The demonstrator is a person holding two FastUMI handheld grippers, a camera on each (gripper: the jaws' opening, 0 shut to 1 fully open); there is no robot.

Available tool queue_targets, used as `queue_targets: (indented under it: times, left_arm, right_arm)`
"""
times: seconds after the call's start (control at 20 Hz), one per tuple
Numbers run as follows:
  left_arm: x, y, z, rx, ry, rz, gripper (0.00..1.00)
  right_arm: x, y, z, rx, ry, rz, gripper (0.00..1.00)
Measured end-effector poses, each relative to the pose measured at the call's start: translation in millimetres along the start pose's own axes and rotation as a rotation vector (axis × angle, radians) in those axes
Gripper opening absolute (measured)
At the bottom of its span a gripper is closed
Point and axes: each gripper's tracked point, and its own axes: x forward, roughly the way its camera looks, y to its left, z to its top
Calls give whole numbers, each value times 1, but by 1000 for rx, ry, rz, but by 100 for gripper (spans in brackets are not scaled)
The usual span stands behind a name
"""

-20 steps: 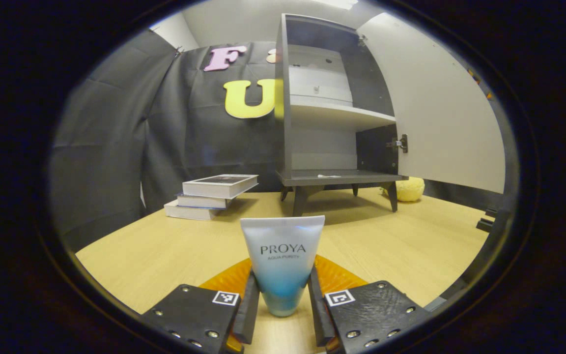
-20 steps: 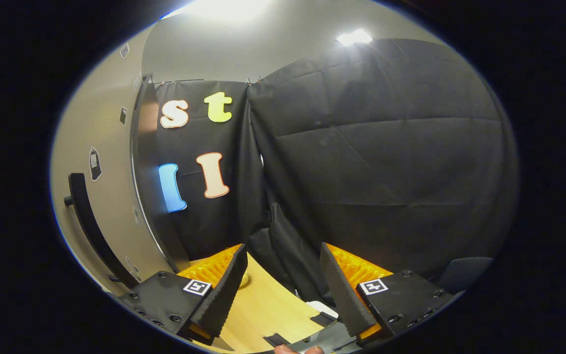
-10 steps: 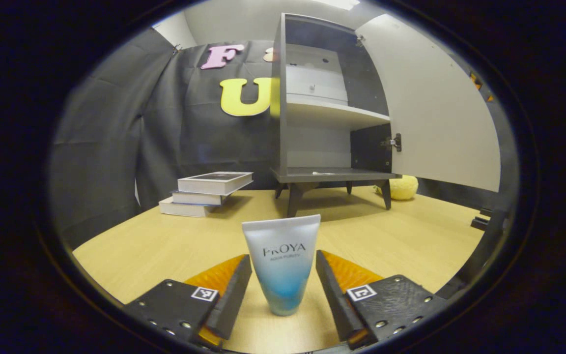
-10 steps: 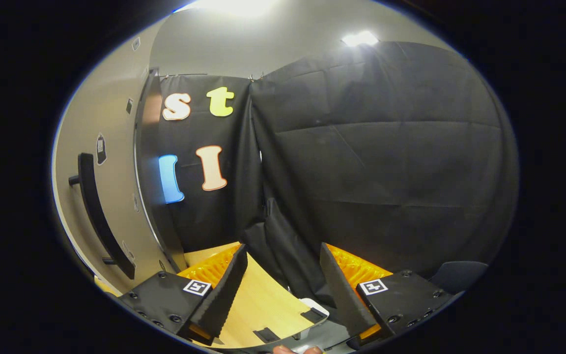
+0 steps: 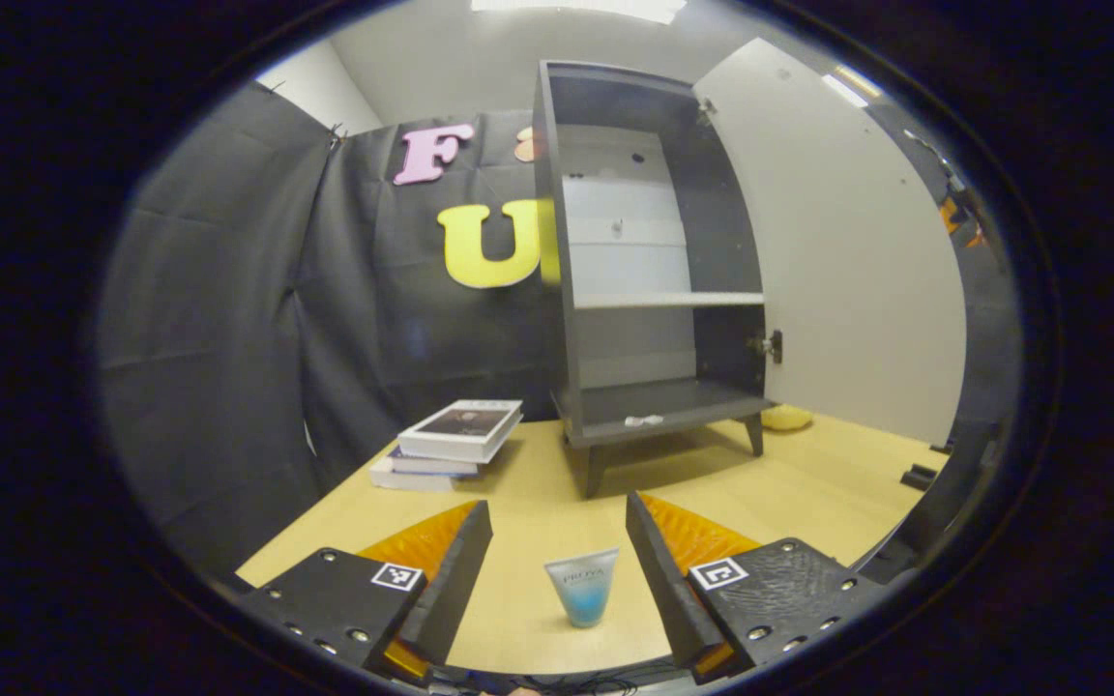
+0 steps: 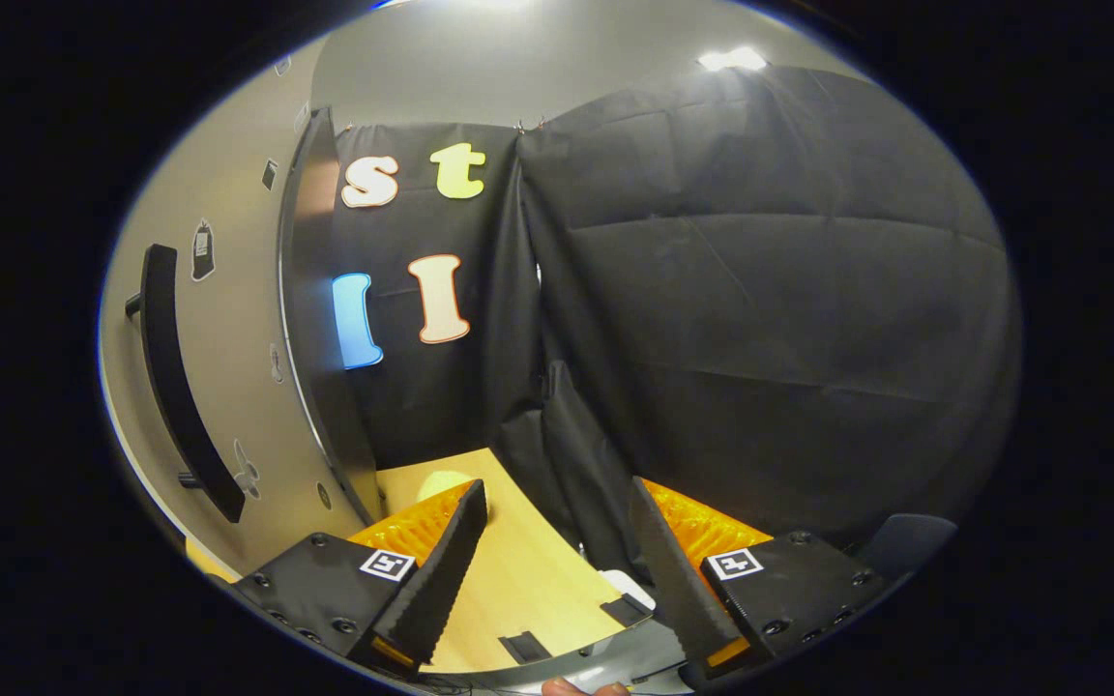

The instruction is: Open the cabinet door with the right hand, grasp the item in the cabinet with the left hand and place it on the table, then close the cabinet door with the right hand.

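A small white-and-blue tube (image 5: 583, 597) stands upright on the wooden table (image 5: 538, 503). My left gripper (image 5: 557, 527) hangs open above and behind it, fingers well apart and off the tube. The dark cabinet (image 5: 649, 280) stands at the back of the table with its pale door (image 5: 852, 261) swung wide to the right; a small white scrap lies on its bottom shelf. In the right gripper view, the door's outer face with its black bar handle (image 6: 180, 387) is at the left, and my right gripper (image 6: 557, 517) is open beside the door's edge, holding nothing.
A stack of books (image 5: 451, 445) lies left of the cabinet. A yellow soft object (image 5: 787, 418) sits behind the cabinet's right leg. Black cloth walls close in the table's back and sides. A fingertip (image 6: 584, 687) shows at the bottom of the right gripper view.
My left gripper let go of the tube, opened wide and drew up and back; the tube stays standing on the table. My right gripper shifted slightly, bringing the door handle more into view.
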Motion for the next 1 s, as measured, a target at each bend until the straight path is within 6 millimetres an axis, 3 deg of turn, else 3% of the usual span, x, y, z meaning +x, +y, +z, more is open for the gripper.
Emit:
queue_targets:
  times: [0.2, 0.35, 0.55, 0.8, 1.0]
  left_arm:
    - [-2, -13, 26, -53, -31, -19, 84]
    - [-3, -10, 40, -64, -33, 7, 84]
    - [-1, -15, 61, -139, -57, 62, 84]
    - [-2, 3, 70, -69, -16, 125, 84]
    - [-8, 5, 67, -87, 44, 156, 84]
  right_arm:
    - [4, 12, 8, -15, -16, 55, 91]
    - [5, 20, 16, 21, -37, 101, 91]
    - [5, 46, 23, 40, -41, 204, 91]
    - [-7, 70, 49, -25, -75, 334, 94]
    - [-24, 83, 75, -110, -143, 403, 91]
